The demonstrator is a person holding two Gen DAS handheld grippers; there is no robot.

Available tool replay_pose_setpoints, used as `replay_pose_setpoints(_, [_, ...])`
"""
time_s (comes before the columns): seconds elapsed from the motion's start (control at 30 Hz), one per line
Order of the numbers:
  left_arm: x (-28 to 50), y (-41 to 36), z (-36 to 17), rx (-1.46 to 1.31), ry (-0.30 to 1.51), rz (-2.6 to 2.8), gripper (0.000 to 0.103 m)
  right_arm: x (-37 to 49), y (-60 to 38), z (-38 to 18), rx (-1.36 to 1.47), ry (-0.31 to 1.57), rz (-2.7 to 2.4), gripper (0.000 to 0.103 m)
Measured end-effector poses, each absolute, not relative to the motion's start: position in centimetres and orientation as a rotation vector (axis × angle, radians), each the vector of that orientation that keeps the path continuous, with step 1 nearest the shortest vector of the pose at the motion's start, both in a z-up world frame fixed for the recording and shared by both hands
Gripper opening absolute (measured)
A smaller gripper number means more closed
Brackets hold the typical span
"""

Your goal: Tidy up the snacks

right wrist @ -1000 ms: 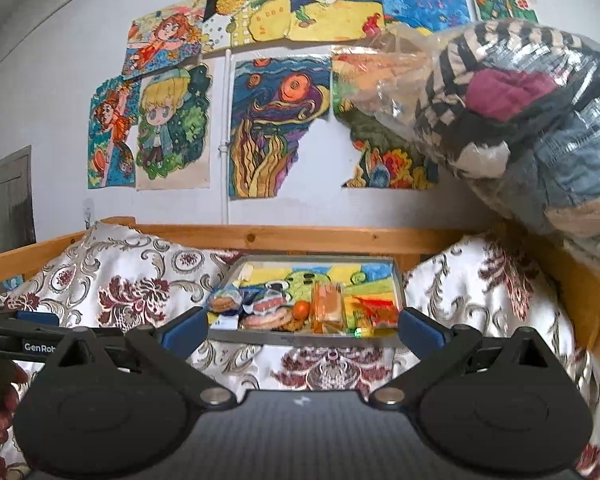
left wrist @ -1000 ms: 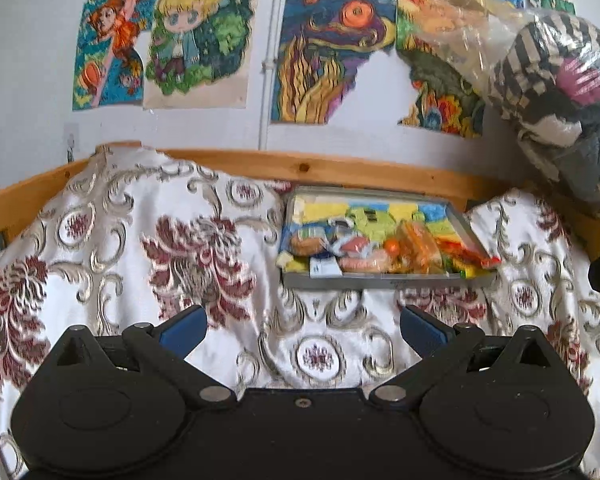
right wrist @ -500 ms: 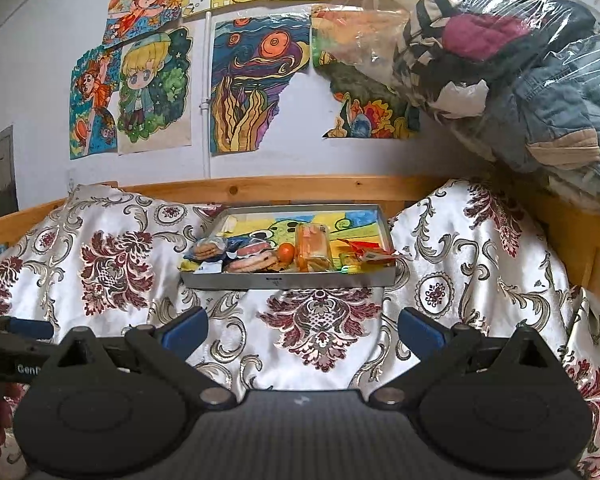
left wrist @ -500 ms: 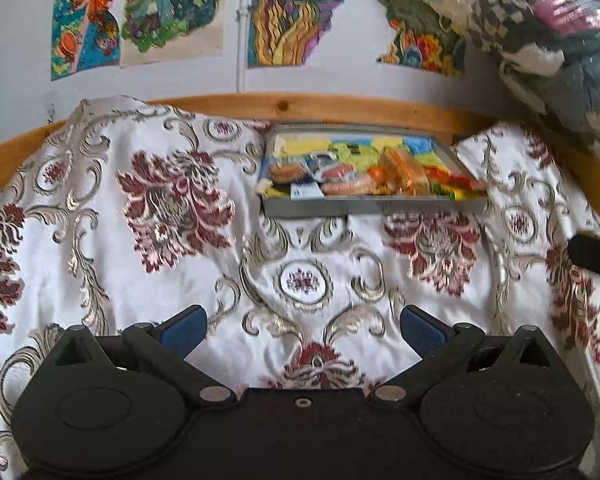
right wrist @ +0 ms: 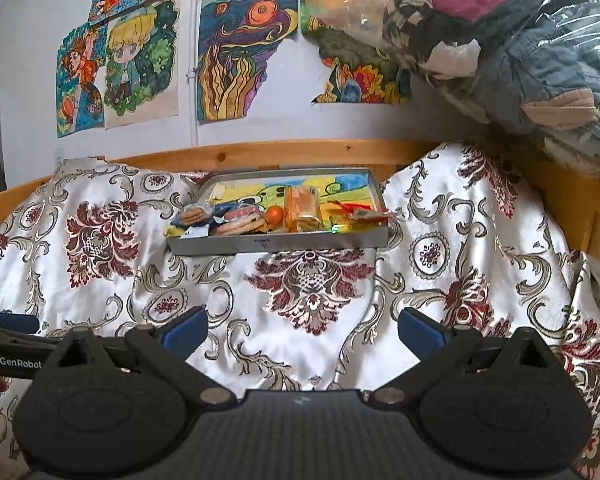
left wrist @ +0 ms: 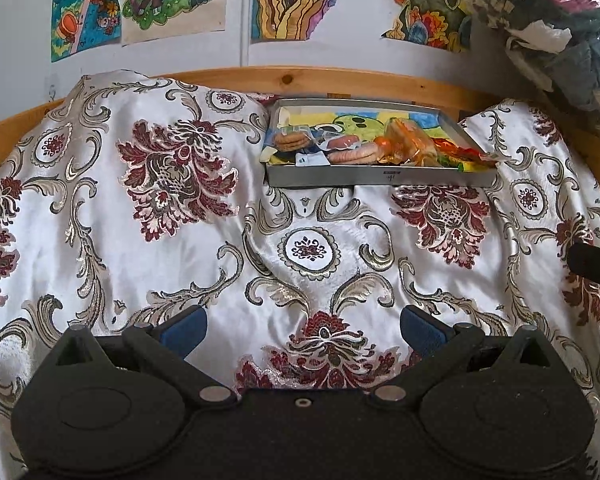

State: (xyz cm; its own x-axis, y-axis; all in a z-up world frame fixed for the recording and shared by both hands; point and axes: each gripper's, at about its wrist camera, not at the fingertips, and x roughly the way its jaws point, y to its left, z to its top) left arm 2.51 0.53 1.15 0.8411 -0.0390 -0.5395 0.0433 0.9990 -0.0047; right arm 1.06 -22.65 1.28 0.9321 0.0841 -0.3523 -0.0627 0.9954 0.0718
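A shallow grey tray [left wrist: 380,178] [right wrist: 276,245] rests on the patterned cloth near the wooden rail. Inside it lie wrapped round biscuits [left wrist: 290,141] [right wrist: 192,214], a pink sandwich biscuit [left wrist: 350,156], a small orange ball [right wrist: 275,214] and a clear orange packet [left wrist: 410,142] [right wrist: 302,208]. My left gripper [left wrist: 302,330] is open and holds nothing, well short of the tray. My right gripper [right wrist: 302,330] is also open and holds nothing, the tray far ahead and slightly left.
White satin cloth with dark red flowers [left wrist: 180,168] covers the surface, with raised folds left and right of the tray. A wooden rail [right wrist: 284,154] runs behind. A plastic-wrapped bundle of clothes [right wrist: 520,48] overhangs the right. Drawings hang on the wall. The left gripper's arm [right wrist: 8,354] shows at the right view's left edge.
Both cameras have tilted downward, showing more cloth and less wall. The tray sits higher in each view. Both grippers stay open.
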Motion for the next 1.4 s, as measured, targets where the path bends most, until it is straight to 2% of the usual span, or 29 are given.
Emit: replay_pose_setpoints(1.4, [2.42, 0.93, 0.69, -0.005, 0.588, -0.028, 0.102, 0.98, -21.96, 0.49, 0.055, 0.404, 0.082, 0.103])
